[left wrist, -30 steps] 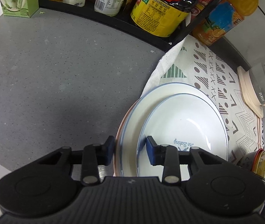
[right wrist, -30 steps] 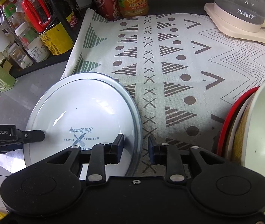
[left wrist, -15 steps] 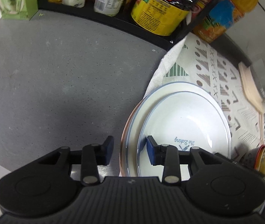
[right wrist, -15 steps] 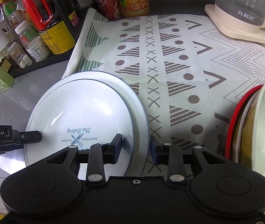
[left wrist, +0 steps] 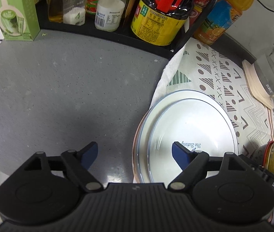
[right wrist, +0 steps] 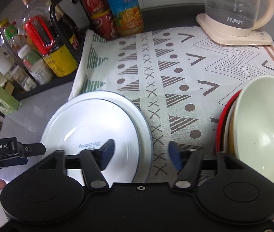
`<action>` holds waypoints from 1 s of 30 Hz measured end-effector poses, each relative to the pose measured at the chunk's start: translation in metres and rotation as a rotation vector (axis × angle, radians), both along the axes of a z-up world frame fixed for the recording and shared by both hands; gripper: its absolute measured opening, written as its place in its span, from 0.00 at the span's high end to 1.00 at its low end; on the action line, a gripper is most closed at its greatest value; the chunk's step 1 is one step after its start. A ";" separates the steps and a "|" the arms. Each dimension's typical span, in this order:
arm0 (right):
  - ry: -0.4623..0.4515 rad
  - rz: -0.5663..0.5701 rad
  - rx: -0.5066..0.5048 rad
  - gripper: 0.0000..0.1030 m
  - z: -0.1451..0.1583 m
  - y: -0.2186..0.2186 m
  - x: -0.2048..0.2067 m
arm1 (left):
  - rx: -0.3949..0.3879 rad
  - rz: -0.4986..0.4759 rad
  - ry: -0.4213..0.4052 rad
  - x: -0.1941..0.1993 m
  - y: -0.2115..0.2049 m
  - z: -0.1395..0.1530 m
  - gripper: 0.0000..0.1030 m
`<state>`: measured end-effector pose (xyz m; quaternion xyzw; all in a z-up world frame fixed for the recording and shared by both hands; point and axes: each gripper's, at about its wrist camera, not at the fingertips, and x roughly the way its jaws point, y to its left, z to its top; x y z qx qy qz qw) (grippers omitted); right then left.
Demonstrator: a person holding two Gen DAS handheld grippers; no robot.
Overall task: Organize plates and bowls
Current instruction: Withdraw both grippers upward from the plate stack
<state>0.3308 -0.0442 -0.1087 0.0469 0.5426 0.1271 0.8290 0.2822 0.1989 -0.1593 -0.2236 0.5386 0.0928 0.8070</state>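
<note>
The grey countertop (left wrist: 63, 96) left of the stacked plates (left wrist: 193, 135) lies bare — broad room to pass there. Behind it, the black rack (left wrist: 106, 32) of bottles and a green carton (left wrist: 14, 11) wall off the back. On the patterned cloth (right wrist: 175, 73), the middle strip is free; nested bowls (right wrist: 262, 127) block its right side, a kettle (right wrist: 233, 13) and drink bottles (right wrist: 123, 9) the far edge — the gap beside the bowls looks narrow, perhaps.
</note>
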 end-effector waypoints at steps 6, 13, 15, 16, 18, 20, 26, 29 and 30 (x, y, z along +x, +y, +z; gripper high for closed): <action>-0.069 -0.006 0.019 0.04 0.019 0.004 -0.018 | 0.045 -0.037 -0.007 -0.006 -0.002 0.012 0.15; -0.109 0.014 0.029 0.00 0.035 0.002 -0.028 | 0.062 -0.038 -0.020 -0.012 -0.008 0.027 0.12; -0.112 0.012 0.037 0.00 0.037 -0.001 -0.030 | 0.061 -0.038 -0.024 -0.014 -0.012 0.030 0.11; -0.115 0.013 0.040 0.00 0.039 -0.003 -0.030 | 0.065 -0.034 -0.025 -0.015 -0.014 0.032 0.10; -0.123 0.014 0.046 0.00 0.042 -0.006 -0.033 | 0.076 -0.028 -0.033 -0.018 -0.018 0.036 0.08; -0.131 0.018 0.051 0.00 0.046 -0.010 -0.036 | 0.082 -0.021 -0.043 -0.021 -0.023 0.041 0.01; -0.171 0.060 0.059 0.00 0.059 -0.026 -0.045 | 0.106 0.011 -0.072 -0.039 -0.045 0.059 0.00; -0.175 0.073 0.068 0.00 0.066 -0.037 -0.049 | 0.126 0.018 -0.088 -0.047 -0.060 0.068 0.00; -0.182 0.080 0.073 0.00 0.069 -0.041 -0.050 | 0.131 0.020 -0.091 -0.049 -0.064 0.070 0.00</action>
